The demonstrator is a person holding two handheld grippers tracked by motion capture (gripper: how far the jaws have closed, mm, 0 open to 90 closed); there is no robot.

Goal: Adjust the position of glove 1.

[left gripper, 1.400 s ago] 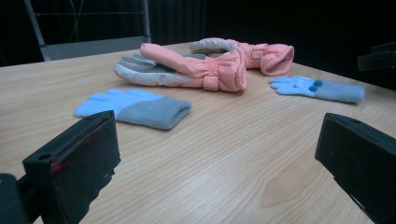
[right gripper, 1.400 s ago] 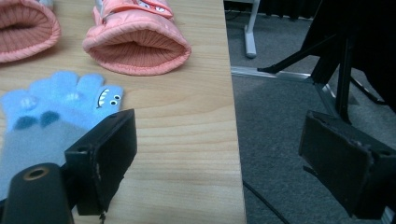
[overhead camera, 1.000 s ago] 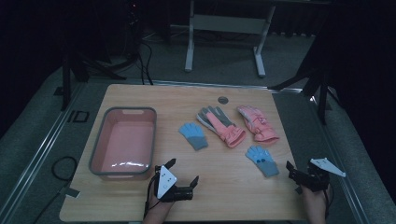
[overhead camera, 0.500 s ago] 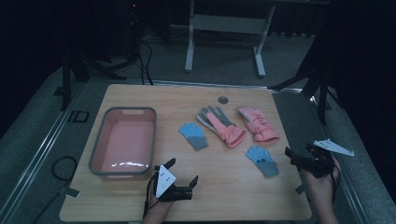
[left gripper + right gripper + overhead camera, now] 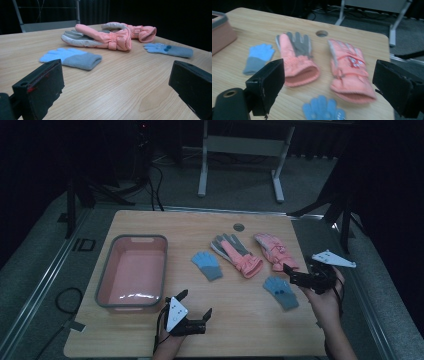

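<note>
Rising off the worktop (image 5: pixel 250 315), the right hand-held gripper (image 5: pixel 295 276) has moved toward the pink gloves (image 5: pixel 272 251), jaws wide apart, empty. Left hand-held gripper (image 5: pixel 196 308) rests near the pink tub (image 5: pixel 102 280), gaping and empty.

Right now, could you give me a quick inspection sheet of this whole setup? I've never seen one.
Surface: wooden table with a round hole near its far edge.
Job's things: two pink gloves, two small blue gloves, pink bin holding nothing.
Clutter: nothing seen.
Grippers: left gripper open, low near the front edge; right gripper open, by the nearer blue glove.
Cables: one on the floor at left.
Surroundings: dark room, grey stand behind.
</note>
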